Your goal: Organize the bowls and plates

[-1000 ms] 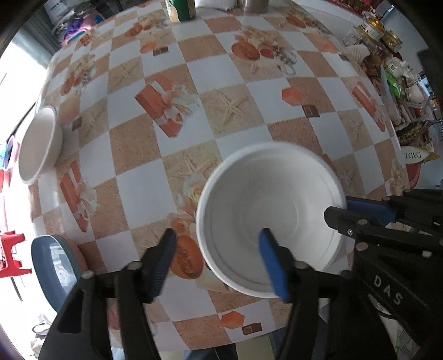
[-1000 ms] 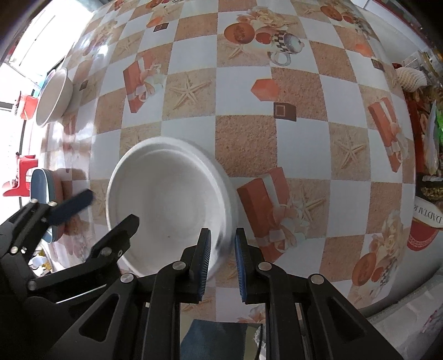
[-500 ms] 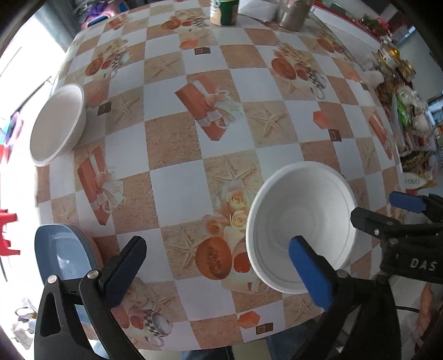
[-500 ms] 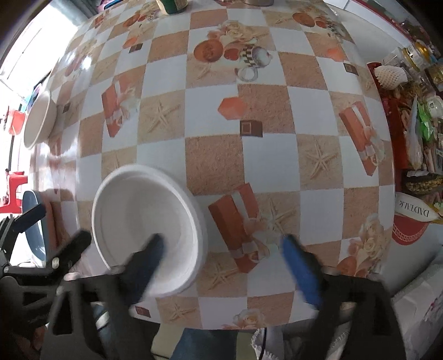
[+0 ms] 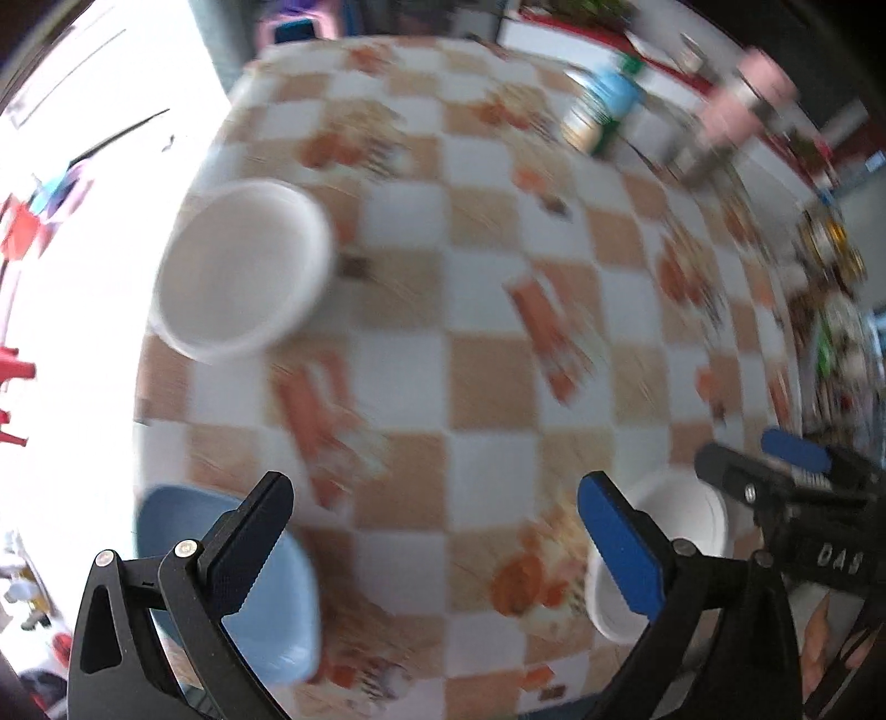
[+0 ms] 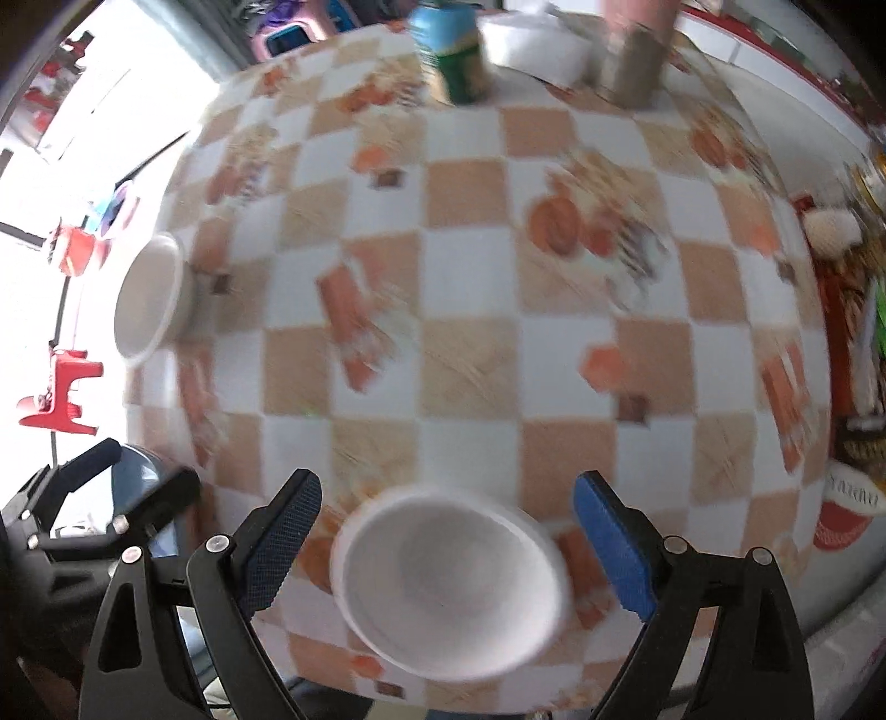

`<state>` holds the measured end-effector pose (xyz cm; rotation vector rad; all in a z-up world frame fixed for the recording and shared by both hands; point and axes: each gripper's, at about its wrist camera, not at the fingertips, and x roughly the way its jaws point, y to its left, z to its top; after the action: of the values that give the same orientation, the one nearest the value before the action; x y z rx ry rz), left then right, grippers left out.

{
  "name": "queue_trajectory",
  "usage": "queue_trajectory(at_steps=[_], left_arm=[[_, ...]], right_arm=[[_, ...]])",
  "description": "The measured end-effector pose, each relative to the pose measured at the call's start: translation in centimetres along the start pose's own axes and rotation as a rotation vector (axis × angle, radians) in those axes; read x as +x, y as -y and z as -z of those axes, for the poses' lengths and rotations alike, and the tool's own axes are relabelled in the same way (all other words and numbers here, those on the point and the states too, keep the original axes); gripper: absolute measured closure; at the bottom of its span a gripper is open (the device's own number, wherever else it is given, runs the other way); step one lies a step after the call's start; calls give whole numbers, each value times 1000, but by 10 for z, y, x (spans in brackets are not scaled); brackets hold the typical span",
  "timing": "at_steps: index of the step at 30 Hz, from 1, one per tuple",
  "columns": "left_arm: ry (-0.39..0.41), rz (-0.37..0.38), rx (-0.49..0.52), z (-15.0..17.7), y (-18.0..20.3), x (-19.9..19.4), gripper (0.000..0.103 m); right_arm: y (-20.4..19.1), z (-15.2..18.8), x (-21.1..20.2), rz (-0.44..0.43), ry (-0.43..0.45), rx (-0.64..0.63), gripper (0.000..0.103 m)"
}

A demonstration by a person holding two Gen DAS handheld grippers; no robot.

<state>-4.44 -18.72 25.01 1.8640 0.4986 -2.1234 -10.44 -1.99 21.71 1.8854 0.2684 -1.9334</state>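
A white bowl [image 6: 448, 584] sits on the checkered tablecloth near the front edge, between and just beyond the fingers of my open right gripper [image 6: 446, 548]; it also shows in the left wrist view [image 5: 659, 554], behind the blue right finger. A second white bowl [image 5: 241, 268] stands at the table's far left; it also shows in the right wrist view [image 6: 147, 296]. A light blue plate [image 5: 266, 592] lies at the front left corner under my open, empty left gripper [image 5: 437, 543]. Both views are blurred.
A green can [image 6: 454, 52], a white container [image 6: 531, 47] and a pink-topped jar [image 6: 637, 50] stand at the table's far edge. Cluttered shelves [image 5: 830, 266] line the right side. Red stools [image 6: 61, 399] stand on the floor at the left.
Both grippers opened and let go of the near white bowl, which now rests on the table. Both cameras pulled back and tilted up; the left one swung left toward the far bowl.
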Motion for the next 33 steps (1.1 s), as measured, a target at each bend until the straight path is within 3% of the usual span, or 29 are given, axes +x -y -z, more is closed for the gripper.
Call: queue_trajectory(at_steps=[6,14,23,26,32,33], left_arm=[[27,-87,-117,-30,-70,-3,0],[55,-193,-223,-59,-133,11,0],[48,-292,-238,-88,-157,43,0],[37,-283,-250,-94,-165,52,0],[8,-272,-243,-107,-175,72,8],[0,-269,-237,-110,-175,76,14]], right_arm=[[-57,-28,19,-54,-18,-70,10],[-121,-57,52,-63,-51,-146,10],[-166,-92,87,-54,-57,-160,10],[-175,-101,98,-54,-61,-157,10],[-191,-111,119,-50,-82,-169,10],[-193,-112,121,-49,-83,-173,10]])
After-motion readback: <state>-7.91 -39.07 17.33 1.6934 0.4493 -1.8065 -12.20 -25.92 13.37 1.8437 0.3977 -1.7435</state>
